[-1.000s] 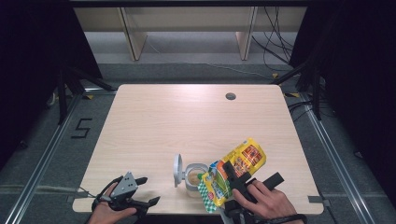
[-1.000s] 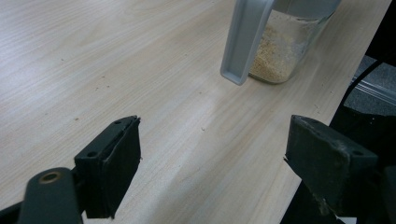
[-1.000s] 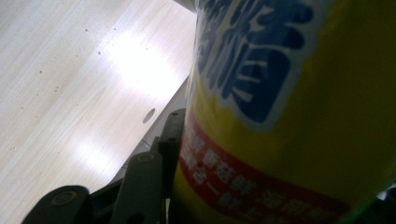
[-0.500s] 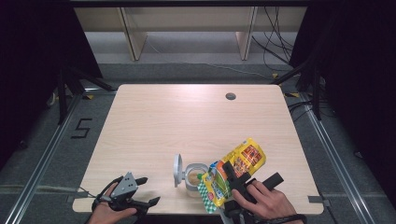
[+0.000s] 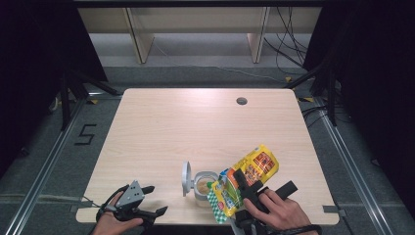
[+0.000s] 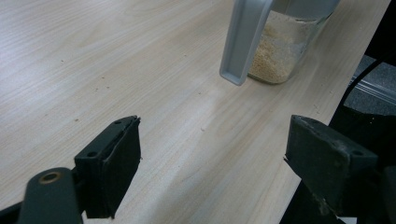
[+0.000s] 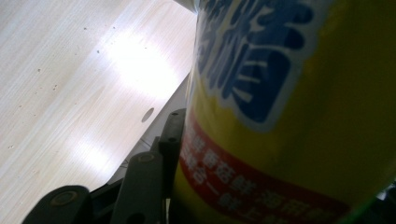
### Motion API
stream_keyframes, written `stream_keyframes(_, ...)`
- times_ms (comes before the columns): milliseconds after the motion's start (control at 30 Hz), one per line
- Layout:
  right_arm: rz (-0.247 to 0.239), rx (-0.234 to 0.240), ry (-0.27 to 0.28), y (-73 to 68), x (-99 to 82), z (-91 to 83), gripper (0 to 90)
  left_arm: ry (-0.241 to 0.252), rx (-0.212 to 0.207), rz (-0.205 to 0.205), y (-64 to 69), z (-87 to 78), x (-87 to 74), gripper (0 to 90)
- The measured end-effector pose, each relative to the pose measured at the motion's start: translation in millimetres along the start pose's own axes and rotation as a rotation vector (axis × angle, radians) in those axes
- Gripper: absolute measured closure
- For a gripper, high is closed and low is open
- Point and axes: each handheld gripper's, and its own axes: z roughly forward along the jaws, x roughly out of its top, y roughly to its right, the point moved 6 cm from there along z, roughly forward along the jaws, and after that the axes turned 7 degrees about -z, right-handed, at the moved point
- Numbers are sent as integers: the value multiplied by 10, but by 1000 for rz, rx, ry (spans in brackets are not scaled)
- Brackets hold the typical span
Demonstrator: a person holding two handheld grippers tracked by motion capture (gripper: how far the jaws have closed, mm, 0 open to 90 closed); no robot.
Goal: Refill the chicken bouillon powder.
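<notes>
Down at the table's near edge, the right gripper (image 5: 254, 188), held in a person's hand (image 5: 281, 213), has its two black jaws partly closed around a glossy yellow pouch (image 5: 244, 178). In the right gripper view, one flat black jaw presses against the pouch's (image 7: 289, 107) smooth side, which carries bold blue characters on white and a red band of small print. The pouch is soft and crinkled, with a green-and-white chequered end. Its long axis runs diagonally, the yellow end pointing up and away to the right, the chequered end tipped low toward a jar (image 5: 203, 186).

That jar is small, round and clear, holding pale sandy granules, just beside the pouch on its left. Its grey hinged lid (image 5: 186, 174) stands open on the far side from the pouch. In the left gripper view the lid (image 6: 243, 42) hangs as a flat grey plastic bar before the grainy contents.

Farther left, the left gripper (image 5: 147, 203) rests at the table edge, its blocky black rubber pads (image 6: 114, 158) wide apart with nothing between them.

Beneath everything lies the table (image 5: 195, 127), of light matte wood grain with a small round hole (image 5: 241, 101) near its far edge.
</notes>
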Motion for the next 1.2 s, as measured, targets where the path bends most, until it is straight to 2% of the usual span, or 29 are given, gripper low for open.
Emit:
stream_keyframes(33, -4, -12, -5, 3, 0, 0, 620, 4, 3, 0, 2, 2, 0, 175)
stream_keyframes(400, 1, 1, 2, -2, -4, 1, 619, 3, 4, 0, 1, 2, 1, 175)
stream_keyframes(567, -3, -12, -6, 6, -8, -6, 620, -3, 0, 0, 1, -3, 3, 175)
stream_keyframes(600, -1, 2, -1, 1, -5, -3, 620, -2, 0, -1, 1, -2, 3, 175)
stream_keyframes(667, -6, -12, -7, 6, 0, -5, 620, 0, 0, 0, 1, -2, 3, 175)
stream_keyframes(733, -1, 2, 6, 4, 6, -3, 620, 3, 2, 2, 0, -2, 3, 175)
stream_keyframes(767, -3, -11, 1, 10, 4, -9, 620, 3, 1, 2, 0, -2, 3, 175)
stream_keyframes(800, -2, 3, 3, 6, 5, -8, 620, 3, 1, 3, 0, -2, 3, 175)
stream_keyframes(1200, -4, -8, 1, 4, 13, -4, 620, 0, 0, 1, 2, -1, 2, 175)
